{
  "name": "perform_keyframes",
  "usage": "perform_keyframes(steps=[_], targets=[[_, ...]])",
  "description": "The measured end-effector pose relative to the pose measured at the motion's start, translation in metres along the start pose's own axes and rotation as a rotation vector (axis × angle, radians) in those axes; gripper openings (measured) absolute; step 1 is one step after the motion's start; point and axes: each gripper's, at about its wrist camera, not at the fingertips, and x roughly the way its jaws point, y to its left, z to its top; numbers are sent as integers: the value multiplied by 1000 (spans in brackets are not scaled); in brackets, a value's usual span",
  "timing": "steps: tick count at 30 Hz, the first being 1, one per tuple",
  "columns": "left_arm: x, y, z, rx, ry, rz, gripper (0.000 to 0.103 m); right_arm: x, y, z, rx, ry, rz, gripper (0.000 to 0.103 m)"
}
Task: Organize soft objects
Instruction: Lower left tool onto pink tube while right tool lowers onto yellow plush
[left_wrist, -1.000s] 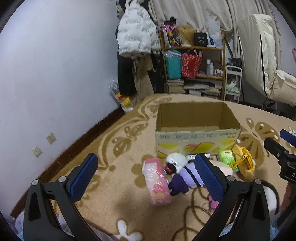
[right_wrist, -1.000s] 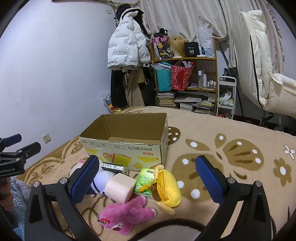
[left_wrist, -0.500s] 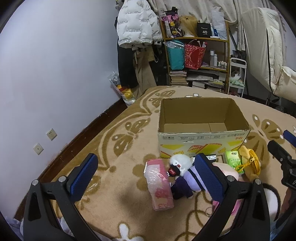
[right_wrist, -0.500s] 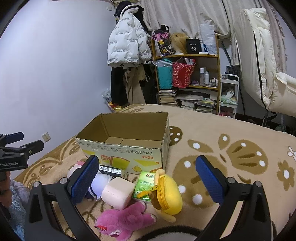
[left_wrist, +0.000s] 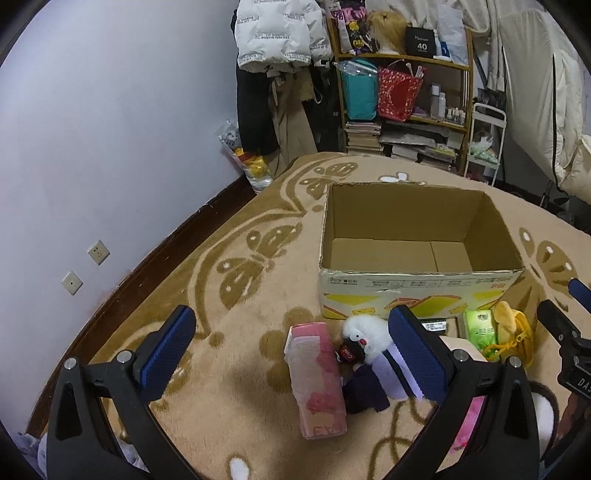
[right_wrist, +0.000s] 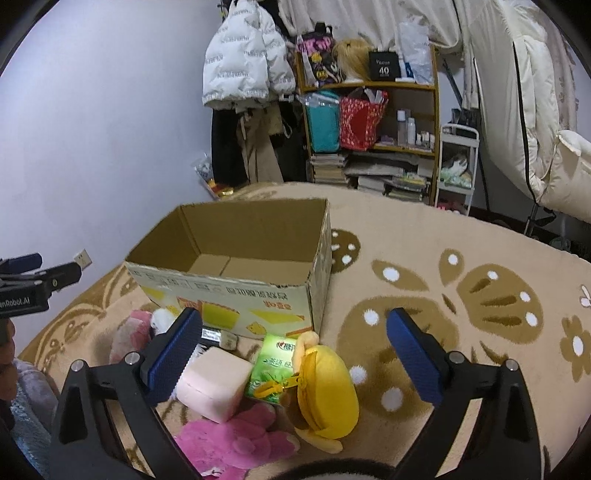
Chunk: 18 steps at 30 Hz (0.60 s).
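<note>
A: Left gripper (left_wrist: 291, 354), entry: fingers spread wide, nothing between them, held above the carpet (left_wrist: 229, 387). Right gripper (right_wrist: 291, 354) likewise agape and empty.

B: Soft items, nearest first?

A: Pink plush (right_wrist: 236, 439) lies nearest in the right view, touching the yellow plush (right_wrist: 328, 384) and the pale pink cube (right_wrist: 214, 384). Green tissue pack (right_wrist: 273, 365) sits just behind, between cube and yellow plush. In the left view, pink tissue pack (left_wrist: 317, 380) lies flat, white-and-purple plush (left_wrist: 369, 350) just right of it.

B: Container?

A: Cardboard box (left_wrist: 417, 291) stands open and upright just beyond the pile, interior bare. Far wall: shelf unit (right_wrist: 369, 122), white puffer jacket (right_wrist: 243, 66) hanging left of it.
</note>
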Motion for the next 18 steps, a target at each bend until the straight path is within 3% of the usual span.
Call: perform_keyframes(steps=[11,18], targets=[[44,7,-3,-92,110,-27,103,39,-1,7,-16,85,-7,98],[66,11,-11,-122,169,-34,103,57,-10,-2,37,139,9,98]])
